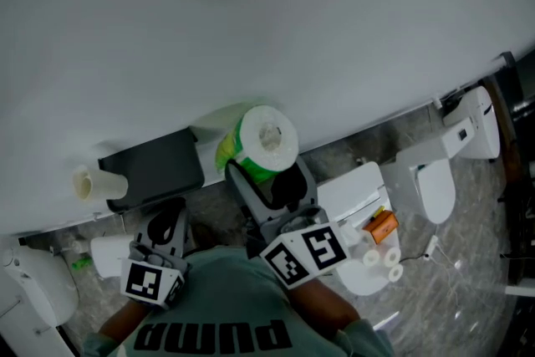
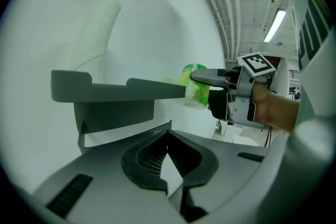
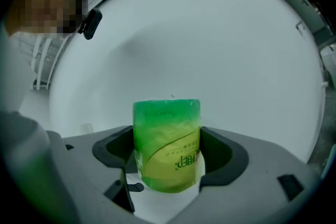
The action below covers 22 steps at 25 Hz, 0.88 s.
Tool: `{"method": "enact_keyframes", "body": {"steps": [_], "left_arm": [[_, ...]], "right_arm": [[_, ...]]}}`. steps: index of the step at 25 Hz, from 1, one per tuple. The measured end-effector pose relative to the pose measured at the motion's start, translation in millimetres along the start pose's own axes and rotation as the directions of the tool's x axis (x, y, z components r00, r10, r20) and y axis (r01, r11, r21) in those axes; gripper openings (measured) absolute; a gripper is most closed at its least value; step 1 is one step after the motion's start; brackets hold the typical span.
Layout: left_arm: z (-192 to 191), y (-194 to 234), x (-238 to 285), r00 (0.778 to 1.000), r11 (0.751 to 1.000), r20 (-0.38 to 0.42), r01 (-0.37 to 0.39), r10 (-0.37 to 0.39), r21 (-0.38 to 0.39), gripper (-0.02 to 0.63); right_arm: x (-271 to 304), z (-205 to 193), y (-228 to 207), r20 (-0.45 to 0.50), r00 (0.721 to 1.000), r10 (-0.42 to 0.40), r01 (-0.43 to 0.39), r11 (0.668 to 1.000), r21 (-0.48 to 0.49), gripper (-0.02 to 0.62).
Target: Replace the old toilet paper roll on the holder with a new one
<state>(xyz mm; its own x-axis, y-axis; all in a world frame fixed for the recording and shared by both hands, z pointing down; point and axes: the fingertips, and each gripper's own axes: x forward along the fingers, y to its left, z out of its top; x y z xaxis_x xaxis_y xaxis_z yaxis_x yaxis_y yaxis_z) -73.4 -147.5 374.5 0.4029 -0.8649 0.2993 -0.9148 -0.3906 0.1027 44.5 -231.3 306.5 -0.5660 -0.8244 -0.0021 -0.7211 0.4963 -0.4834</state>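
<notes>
A person's right gripper [image 3: 167, 157] clamps a new toilet paper roll in a glossy green-and-yellow plastic wrapper [image 1: 266, 140] and holds it close to the plain white wall [image 1: 251, 12], just at 3 o'clock of the dark grey wall-mounted paper holder with a flat shelf top [image 1: 155, 170]. The jaws press on the roll's curved sides, so one flat end faces up to the head camera. This grip probably keeps the core free to slide onto the holder.

At the holder's 9 o'clock end sits the old roll, used down to a bare pale cardboard tube [image 1: 90, 183], so the swap is not yet made. The left gripper [image 2: 168, 157] hangs at 6 o'clock of the holder with its jaws drawn almost together on nothing, only a thin sliver of light showing between the pads. From there it appears placed to reach up for the spent tube, though it would have to open first.

The new roll looks full and firm. Its white end face and small core hole show in the head view, while the right gripper view shows the wrapper's side, green at the top and bottom bands and yellow across the middle, with small print. The film covers the sides, so it would likely have to come off before the paper can be used.
</notes>
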Motion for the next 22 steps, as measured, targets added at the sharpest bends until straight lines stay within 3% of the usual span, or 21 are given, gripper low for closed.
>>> {"method": "enact_keyframes", "body": {"steps": [4,10,22], "left_arm": [[-4,5,-1,1.0,1.0,-0.015,-0.008,0.008,0.005,0.003],[-8,10,-3,0.999,1.0,-0.034,-0.014,0.015,0.013,0.003],[-15,17,-16,0.999,1.0,-0.04,-0.02,0.02,0.02,0.003]], "right_arm": [[6,-21,-10,-0.011,1.0,0.013,-0.011,0.986,0.164,0.388],[12,-42,-15,-0.009,0.999,0.036,-0.031,0.938,0.344,0.388],[16,-74,-7,0.007,0.996,0.091,-0.078,0.809,0.582,0.388]]}}
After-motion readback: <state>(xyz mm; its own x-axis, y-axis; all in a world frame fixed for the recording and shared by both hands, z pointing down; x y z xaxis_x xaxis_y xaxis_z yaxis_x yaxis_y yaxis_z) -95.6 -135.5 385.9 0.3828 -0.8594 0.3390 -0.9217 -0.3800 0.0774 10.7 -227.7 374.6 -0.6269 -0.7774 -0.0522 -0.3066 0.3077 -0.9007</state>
